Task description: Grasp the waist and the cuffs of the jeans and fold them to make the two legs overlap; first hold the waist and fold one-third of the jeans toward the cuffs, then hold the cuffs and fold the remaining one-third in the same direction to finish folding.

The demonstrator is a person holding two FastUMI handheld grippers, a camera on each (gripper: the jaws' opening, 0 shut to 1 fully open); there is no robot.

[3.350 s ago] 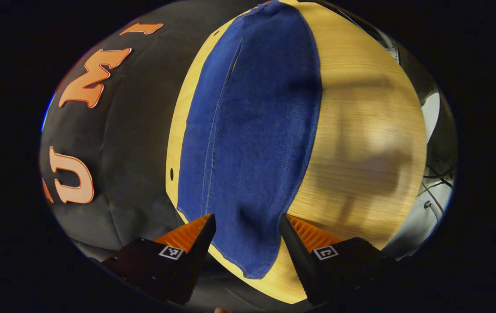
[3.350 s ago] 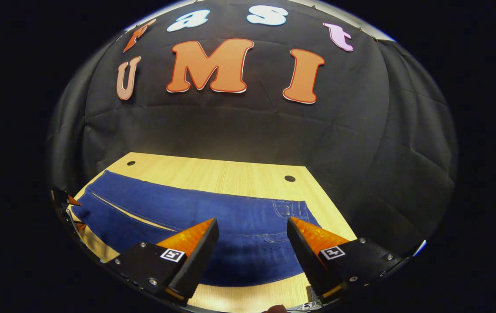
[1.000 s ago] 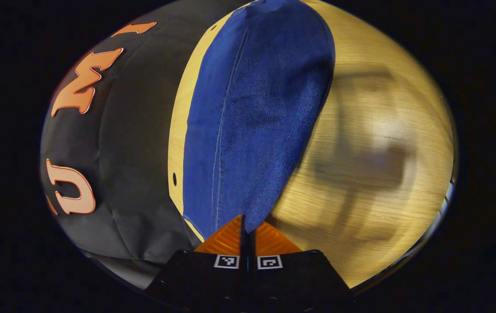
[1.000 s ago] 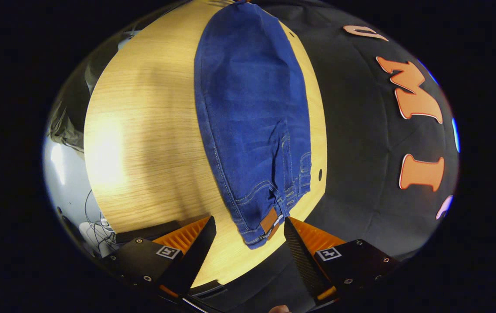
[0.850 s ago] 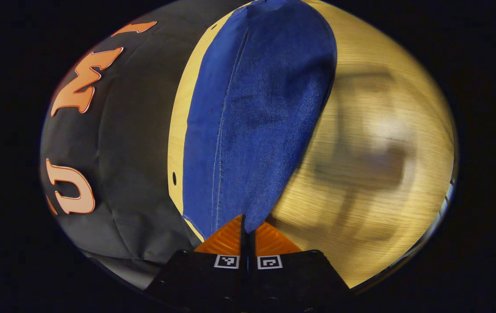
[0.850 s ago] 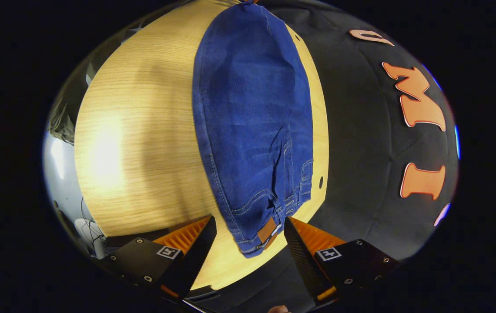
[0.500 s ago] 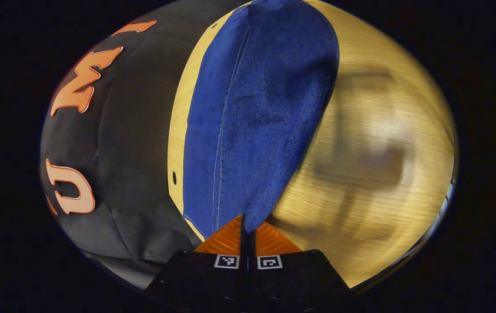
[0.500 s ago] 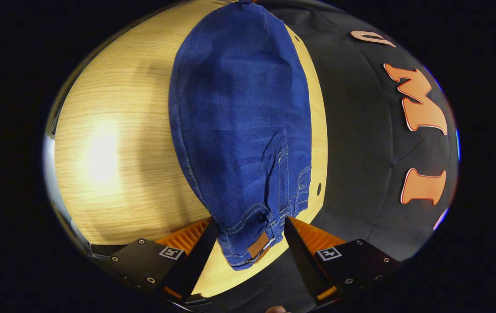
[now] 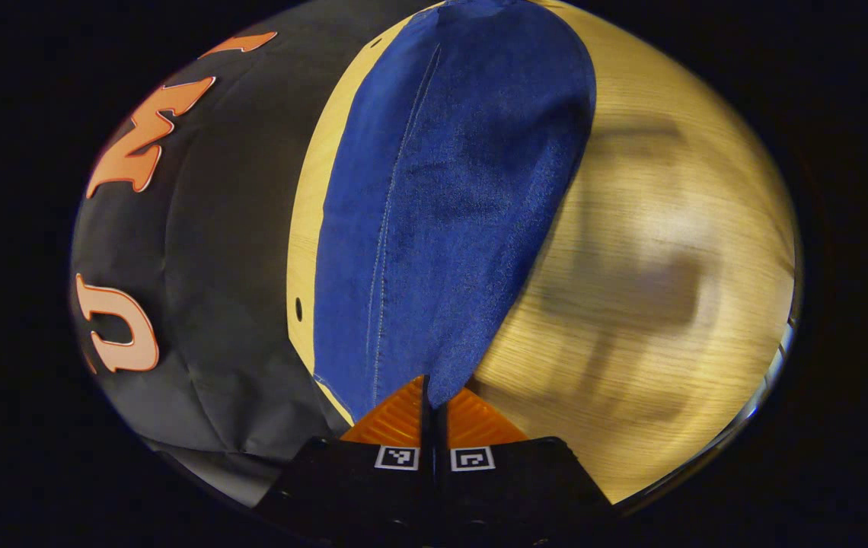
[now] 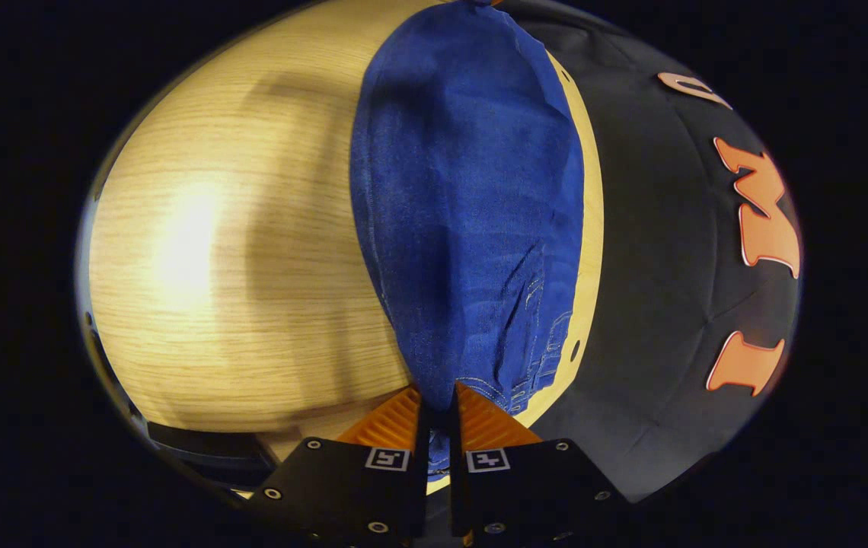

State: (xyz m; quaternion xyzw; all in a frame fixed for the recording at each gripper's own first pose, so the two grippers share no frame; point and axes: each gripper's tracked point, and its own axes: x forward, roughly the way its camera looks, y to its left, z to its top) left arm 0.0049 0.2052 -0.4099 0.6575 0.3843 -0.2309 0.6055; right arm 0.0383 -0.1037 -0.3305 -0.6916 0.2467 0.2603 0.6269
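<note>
Blue jeans lie stretched along a light wooden table, near its far edge by the black cloth wall. In the left gripper view, my left gripper is shut on the cuff end, with the denim running away from its fingers. In the right gripper view, the jeans run away the same way, and my right gripper is shut on the waist end, where stitched seams and a pocket bunch up just past the fingers. A bit of waistband shows between the fingers.
The table spreads wide and bare beside the jeans, with blurred shadows on it. A small round hole sits in the tabletop near the waist, and another hole near the cuffs. The black cloth wall hangs right behind the table's far edge.
My right gripper went from open around the waist to shut on it, and the denim there has bunched. My left gripper has stayed shut on the cuffs since a second ago.
</note>
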